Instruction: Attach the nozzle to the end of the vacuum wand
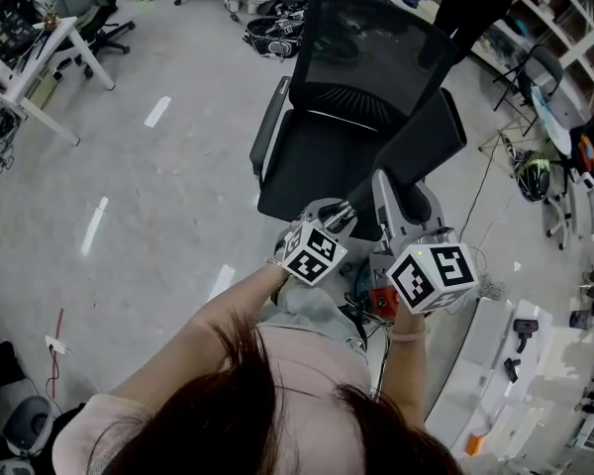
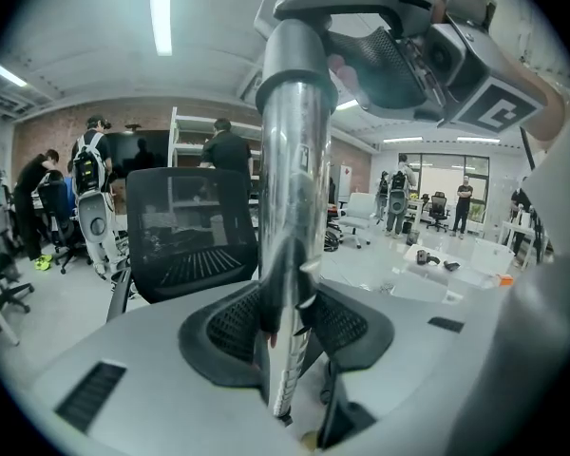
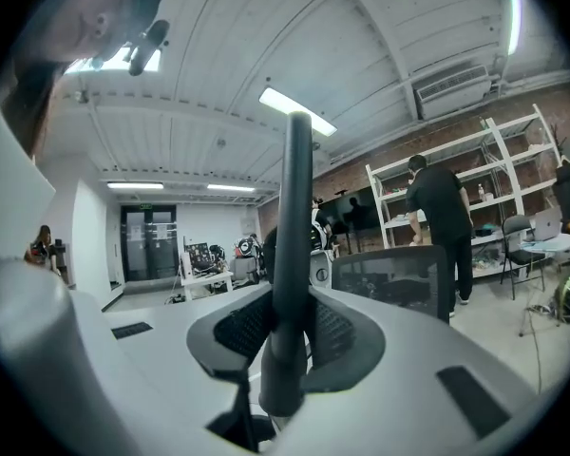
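Observation:
My left gripper is shut on a shiny metal vacuum wand, which stands up between its jaws to a grey collar. My right gripper is shut on the black nozzle, a slim dark piece that widens toward its base. In the head view the left gripper and the right gripper sit close together in front of the person. The nozzle slants up and right over a chair, and its base meets the wand's end. Whether they are joined is hidden.
A black mesh office chair stands directly ahead, under the nozzle. A white table with small tools lies at the right and a desk at the far left. A person stands at white shelves, and others stand further off.

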A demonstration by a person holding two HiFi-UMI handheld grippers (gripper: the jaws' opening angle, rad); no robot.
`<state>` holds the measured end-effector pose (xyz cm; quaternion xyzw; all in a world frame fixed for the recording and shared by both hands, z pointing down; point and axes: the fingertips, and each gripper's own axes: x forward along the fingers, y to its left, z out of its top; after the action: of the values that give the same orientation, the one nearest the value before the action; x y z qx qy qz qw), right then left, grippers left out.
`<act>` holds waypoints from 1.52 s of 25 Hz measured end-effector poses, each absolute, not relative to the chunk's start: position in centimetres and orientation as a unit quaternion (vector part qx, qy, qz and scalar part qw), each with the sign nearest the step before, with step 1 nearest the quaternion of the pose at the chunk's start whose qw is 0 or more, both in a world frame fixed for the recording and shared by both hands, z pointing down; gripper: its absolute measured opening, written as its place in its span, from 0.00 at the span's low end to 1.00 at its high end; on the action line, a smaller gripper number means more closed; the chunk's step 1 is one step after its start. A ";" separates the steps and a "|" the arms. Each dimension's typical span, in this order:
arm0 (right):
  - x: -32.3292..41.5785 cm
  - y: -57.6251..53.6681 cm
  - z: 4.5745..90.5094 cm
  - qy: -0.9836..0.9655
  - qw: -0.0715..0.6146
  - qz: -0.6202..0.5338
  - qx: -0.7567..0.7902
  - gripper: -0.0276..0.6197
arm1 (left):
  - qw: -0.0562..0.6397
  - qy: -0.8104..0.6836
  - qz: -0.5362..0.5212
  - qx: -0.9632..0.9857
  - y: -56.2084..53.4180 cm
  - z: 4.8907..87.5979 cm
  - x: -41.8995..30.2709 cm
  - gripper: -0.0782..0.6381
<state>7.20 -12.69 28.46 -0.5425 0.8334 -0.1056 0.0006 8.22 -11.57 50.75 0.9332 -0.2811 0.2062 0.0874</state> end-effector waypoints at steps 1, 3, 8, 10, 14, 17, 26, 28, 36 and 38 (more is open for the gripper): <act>7.2 -12.7 28.4 0.830 -0.003 -0.103 -0.548 0.21 | 0.087 -0.282 0.207 0.933 -11.6 50.7 8.2 0.32; 7.1 -12.8 28.4 0.822 -0.007 -0.098 -0.561 0.21 | 0.086 -0.284 0.208 0.932 -11.8 50.7 8.2 0.32; 6.9 -12.9 28.4 0.804 0.003 -0.099 -0.587 0.21 | 0.087 -0.289 0.208 0.930 -12.0 50.8 8.0 0.32; 6.7 -12.9 28.5 0.800 0.004 -0.104 -0.591 0.21 | 0.084 -0.292 0.210 0.929 -12.0 50.8 7.6 0.32; 6.3 -12.8 28.4 0.792 0.000 -0.100 -0.602 0.21 | 0.072 -0.296 0.215 0.928 -11.9 50.8 7.2 0.32; 5.7 -12.5 28.4 0.794 -0.018 -0.092 -0.600 0.21 | 0.073 -0.294 0.212 0.929 -11.7 50.8 7.1 0.32; 4.9 -11.5 28.3 0.808 -0.037 -0.072 -0.583 0.21 | 0.073 -0.290 0.203 0.933 -11.0 50.6 6.9 0.32; 4.9 -11.3 28.6 0.811 -0.043 -0.073 -0.579 0.21 | 0.074 -0.292 0.203 0.932 -11.0 50.6 6.8 0.32; 4.7 -10.8 28.7 0.818 -0.039 -0.081 -0.569 0.21 | 0.074 -0.295 0.205 0.930 -10.8 50.3 6.4 0.32; 4.8 -10.8 28.7 0.818 -0.038 -0.083 -0.568 0.21 | 0.073 -0.294 0.206 0.930 -10.7 50.3 6.5 0.32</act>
<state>4.75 -10.81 28.65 -0.5681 0.8179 -0.0827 -0.0383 6.45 -10.72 50.26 0.9304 -0.2945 0.2055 0.0729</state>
